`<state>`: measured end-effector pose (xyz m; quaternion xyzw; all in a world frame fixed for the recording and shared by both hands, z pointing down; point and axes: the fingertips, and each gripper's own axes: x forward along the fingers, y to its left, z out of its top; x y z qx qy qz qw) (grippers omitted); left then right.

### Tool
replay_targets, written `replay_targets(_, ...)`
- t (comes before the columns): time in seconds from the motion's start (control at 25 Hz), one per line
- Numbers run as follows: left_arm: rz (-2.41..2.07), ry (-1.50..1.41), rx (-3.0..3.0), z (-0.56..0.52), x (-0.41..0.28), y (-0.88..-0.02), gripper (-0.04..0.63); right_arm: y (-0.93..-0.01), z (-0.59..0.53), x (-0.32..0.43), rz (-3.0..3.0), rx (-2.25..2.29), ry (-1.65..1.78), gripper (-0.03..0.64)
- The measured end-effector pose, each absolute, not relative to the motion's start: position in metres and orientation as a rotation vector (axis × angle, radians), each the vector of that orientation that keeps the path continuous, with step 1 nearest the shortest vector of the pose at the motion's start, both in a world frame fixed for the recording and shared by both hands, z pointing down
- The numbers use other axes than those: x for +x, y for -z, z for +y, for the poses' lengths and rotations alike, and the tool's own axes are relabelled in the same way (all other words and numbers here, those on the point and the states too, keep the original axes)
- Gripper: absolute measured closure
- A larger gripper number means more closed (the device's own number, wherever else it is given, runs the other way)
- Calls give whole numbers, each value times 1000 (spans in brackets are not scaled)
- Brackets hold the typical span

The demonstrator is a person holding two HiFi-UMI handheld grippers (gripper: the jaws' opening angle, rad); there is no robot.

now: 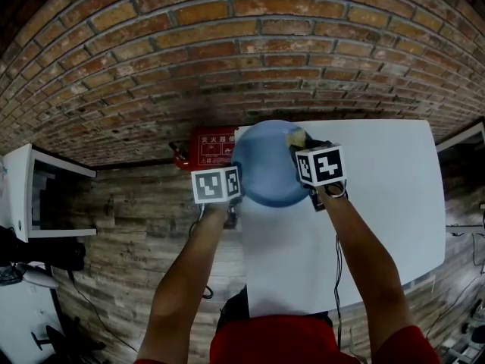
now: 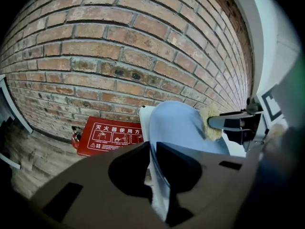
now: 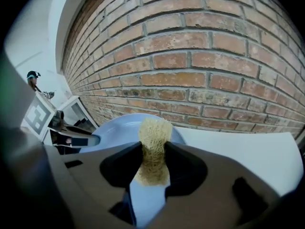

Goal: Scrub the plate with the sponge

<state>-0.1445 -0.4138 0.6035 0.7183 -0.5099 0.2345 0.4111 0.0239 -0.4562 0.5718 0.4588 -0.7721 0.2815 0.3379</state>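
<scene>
Plate (image 1: pixel 264 167) is held up by the left gripper (image 2: pixel 152 151) at the far left corner of the white counter (image 1: pixel 379 203), tilted with its face toward the right side. That looks deliberate, so the sponge (image 3: pixel 154 135) can press on it and the clamp can brace the push. Left fingers (image 2: pixel 127 170) stand only a little apart, clamped on the plate's near rim, which runs edge-on between them in the left gripper view. Right gripper (image 3: pixel 153 165) comes in from the other side. Its fingers (image 3: pixel 183 168) are pinched tight on the lower part of the yellow fibrous sponge, and the bushy top sticks out past the tips as the working end. The left gripper view shows that end touching the blue face near the upper right rim, so my read is scrubbing is under way, not finished. Whether the plate's lower edge rests on the counter I cannot tell. Behind are a brick wall (image 1: pixel 227 44) and a red box (image 2: pixel 112 135) on the floor, both unrelated.
</scene>
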Motion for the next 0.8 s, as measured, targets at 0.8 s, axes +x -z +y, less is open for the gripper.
replay_targets(0.8,-1283,-591,1810,-414,-145,-603,545,-579,-421,-32,-2058,1047,-770,464)
